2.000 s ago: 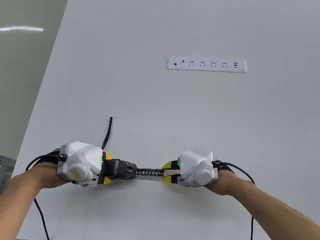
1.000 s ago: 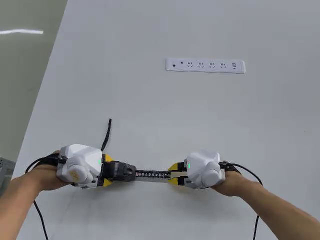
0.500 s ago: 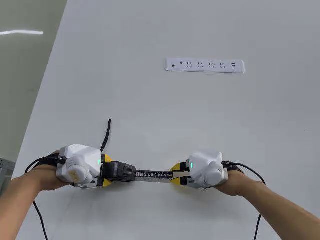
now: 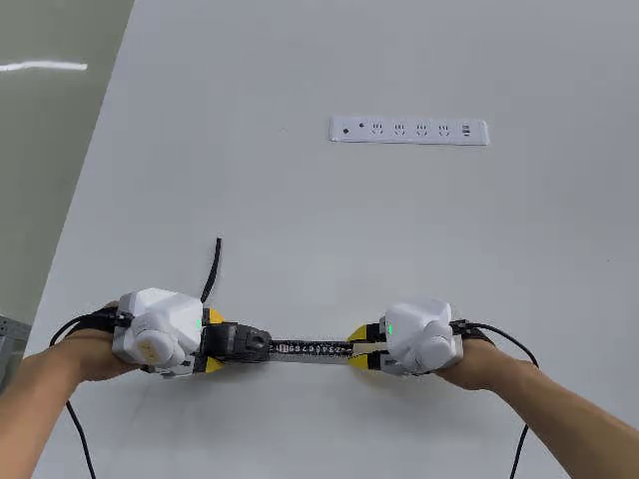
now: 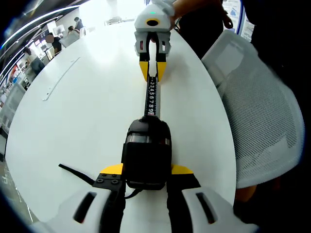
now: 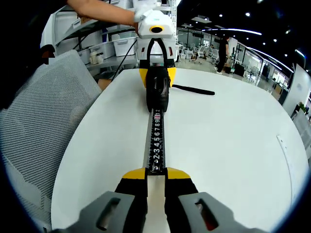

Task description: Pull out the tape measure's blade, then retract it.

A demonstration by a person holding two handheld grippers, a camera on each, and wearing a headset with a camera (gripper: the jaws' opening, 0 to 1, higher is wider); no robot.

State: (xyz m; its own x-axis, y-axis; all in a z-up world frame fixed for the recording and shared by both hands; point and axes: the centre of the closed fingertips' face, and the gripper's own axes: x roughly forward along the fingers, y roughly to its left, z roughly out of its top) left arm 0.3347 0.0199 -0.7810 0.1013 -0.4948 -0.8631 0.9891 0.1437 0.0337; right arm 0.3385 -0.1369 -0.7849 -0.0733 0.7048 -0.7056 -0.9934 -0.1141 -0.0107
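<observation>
The tape measure's black case (image 4: pixel 240 341) lies on the white tabletop (image 4: pixel 399 249) near its front edge, and the left gripper (image 4: pixel 212 341) has its yellow-tipped jaws pinching the case from both sides. In the left gripper view the case (image 5: pixel 146 150) sits between those jaws. The blade (image 4: pixel 310 349) runs out of the case to the right, flat and low over the tabletop, with black numerals showing along its short drawn length (image 6: pixel 156 141). At the end farthest from the case, the right gripper (image 4: pixel 357 348) has its jaws pressed together on the blade's tip; its own view shows the yellow tips closed around the strip (image 6: pixel 155 174). The two grippers face each other across the case and blade. A thin black strap (image 4: pixel 213 267) trails away from the case toward the far side of the tabletop. A white power strip (image 4: pixel 409 131) lies well beyond the case, farther back and to the right. A grey mesh chair (image 5: pixel 257 121) stands off the tabletop edge nearest the case.
</observation>
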